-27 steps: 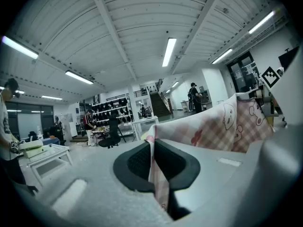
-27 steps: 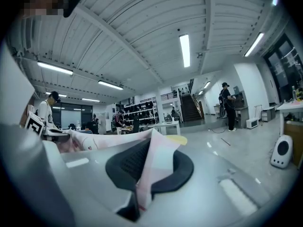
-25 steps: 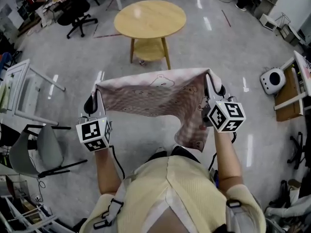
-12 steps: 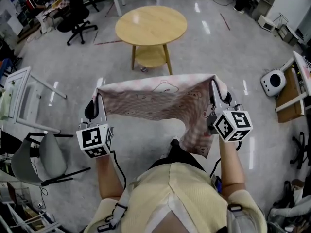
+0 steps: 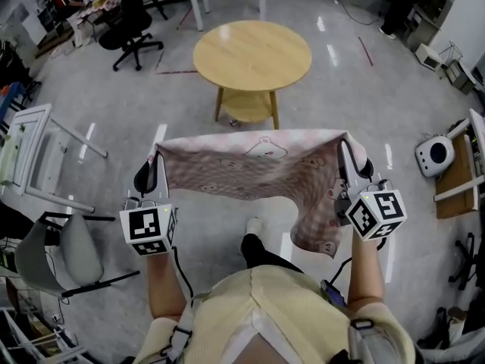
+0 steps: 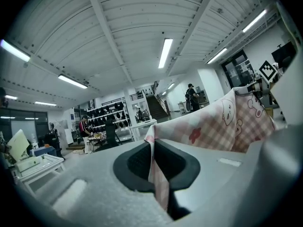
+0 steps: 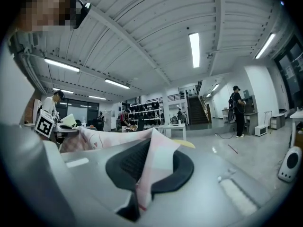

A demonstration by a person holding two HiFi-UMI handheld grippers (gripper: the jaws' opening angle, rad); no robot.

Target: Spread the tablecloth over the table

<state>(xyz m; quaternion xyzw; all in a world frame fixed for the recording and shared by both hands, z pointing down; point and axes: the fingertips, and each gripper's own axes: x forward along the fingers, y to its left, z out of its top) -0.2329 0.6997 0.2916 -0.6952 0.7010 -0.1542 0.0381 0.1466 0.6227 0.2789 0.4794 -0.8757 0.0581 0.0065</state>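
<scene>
A pink checked tablecloth with bear prints hangs stretched between my two grippers in the head view. My left gripper is shut on its left corner, and the cloth shows pinched between the dark pads. My right gripper is shut on the right corner, where a fold sits between its pads and a flap droops below. The round wooden table stands ahead on the floor, beyond the cloth and apart from it.
A white frame table and a grey chair stand at the left. A black office chair is at the far left. A white round device lies on the floor at the right beside a wooden shelf.
Both grippers and the stretched cloth have moved forward toward the round table, which now sits slightly nearer and more to the right in the head view. Both grips are unchanged.
</scene>
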